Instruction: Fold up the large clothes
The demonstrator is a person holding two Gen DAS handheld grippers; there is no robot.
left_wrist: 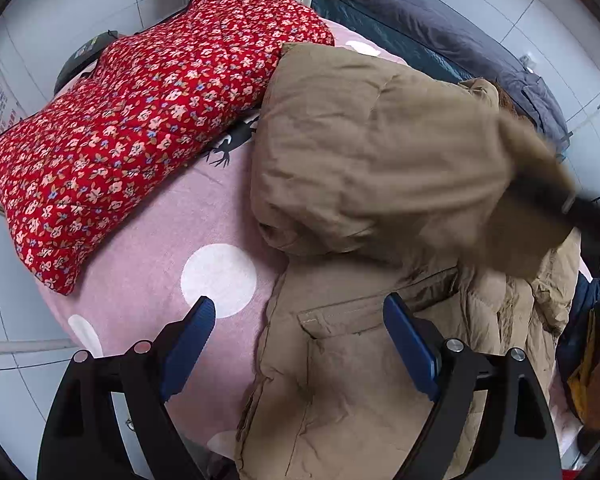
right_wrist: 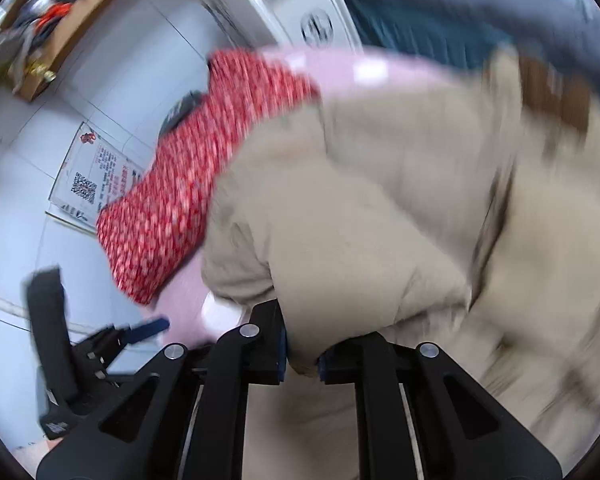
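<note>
Coat [right_wrist: 380, 220] fold was clamped in right gripper [right_wrist: 302, 360] and lifted leftward; left gripper [left_wrist: 300, 320], jaws spread and empty, was poised over the hem.

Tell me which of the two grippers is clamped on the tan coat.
The right gripper: its blue pads pinch a fold of the tan coat. The left gripper stands wide open above the coat's edge and the pink sheet, gripping nothing.

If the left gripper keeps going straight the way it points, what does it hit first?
Most likely the tan coat: the left gripper, jaws open, straddles its edge on the pink sheet. Depth is unclear.
</note>
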